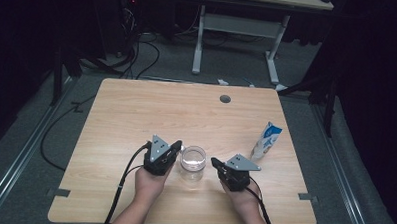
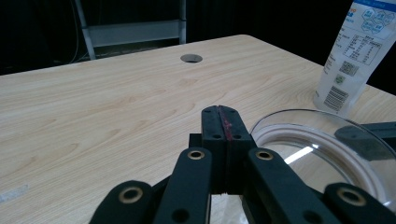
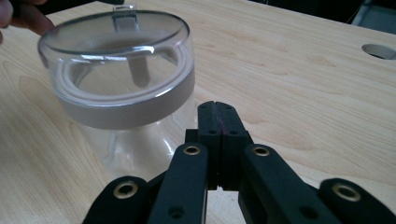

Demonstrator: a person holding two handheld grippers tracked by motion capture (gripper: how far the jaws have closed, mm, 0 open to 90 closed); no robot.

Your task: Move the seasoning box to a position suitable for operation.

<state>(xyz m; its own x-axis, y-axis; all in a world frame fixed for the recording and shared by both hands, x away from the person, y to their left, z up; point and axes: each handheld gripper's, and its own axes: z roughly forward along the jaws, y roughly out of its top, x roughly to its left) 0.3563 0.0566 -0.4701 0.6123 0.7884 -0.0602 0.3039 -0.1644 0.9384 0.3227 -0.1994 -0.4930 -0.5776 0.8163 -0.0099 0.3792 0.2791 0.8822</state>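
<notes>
Two grippers rest low over the pale wooden counter point(image 1: 136, 110), one in each of the person's hands, with a clear jar point(image 1: 192, 163) standing upright between them. The left gripper point(image 1: 177, 146) has its fingers point(image 2: 214, 122) pressed flat together with nothing between them; the jar's rim sits just beside their tips, on the side toward the other hand, not touching as far as I can tell. The right gripper point(image 1: 214, 162) is the same, its fingers point(image 3: 210, 116) closed on each other and empty, and the jar rises just beside and a little beyond their tips in the right gripper view, where its transparent lid point(image 3: 114, 35) sits on top with a pale band below it; whether the tips brush the glass I cannot tell. Both pairs of fingers point inward at the jar from opposite sides. Past the right fingers, farther out toward the counter's right edge and well apart from the jar, a white and blue pouch point(image 1: 266, 140) stands upright; it also looms beyond the jar in the left gripper view. Far ahead of both sets of fingers, a round cable hole point(image 1: 225, 99) is cut near the counter's far edge.
</notes>
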